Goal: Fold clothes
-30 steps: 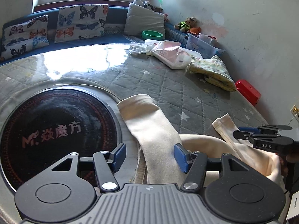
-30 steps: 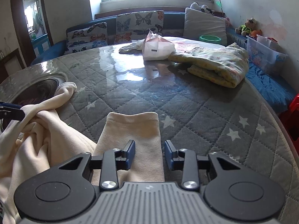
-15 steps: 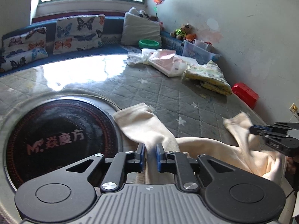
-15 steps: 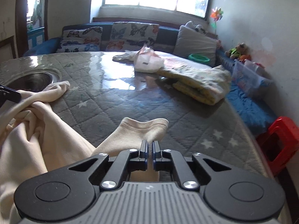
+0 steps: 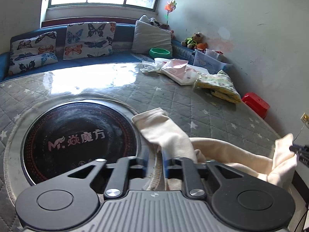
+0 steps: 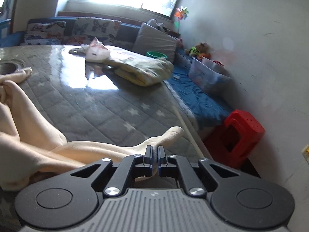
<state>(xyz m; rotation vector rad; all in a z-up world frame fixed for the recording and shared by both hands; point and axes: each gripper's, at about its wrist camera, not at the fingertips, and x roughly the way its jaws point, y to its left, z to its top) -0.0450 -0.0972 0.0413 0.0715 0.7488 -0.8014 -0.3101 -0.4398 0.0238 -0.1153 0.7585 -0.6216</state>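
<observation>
Two grippers at work on one cream garment point(image 5: 168, 135) sprawled over a grey quilted table cover point(image 5: 202, 106), beside a black round hotplate point(image 5: 77, 135). Left gripper point(image 5: 155, 162): jaws opening, blurred, cloth between them; hard to tell whether the pads still press on it. Right gripper point(image 6: 154, 159): jaws together, clamped on a sleeve end point(image 6: 170, 133) at the table's edge, the pinched fabric mostly hidden behind the fingers. Seen from the left wrist, only the right gripper's tip at the frame's edge. Garment's near part cut off below both cameras. Farther off: folded yellow cloth point(image 6: 143, 69), red stool point(image 6: 241, 135).
</observation>
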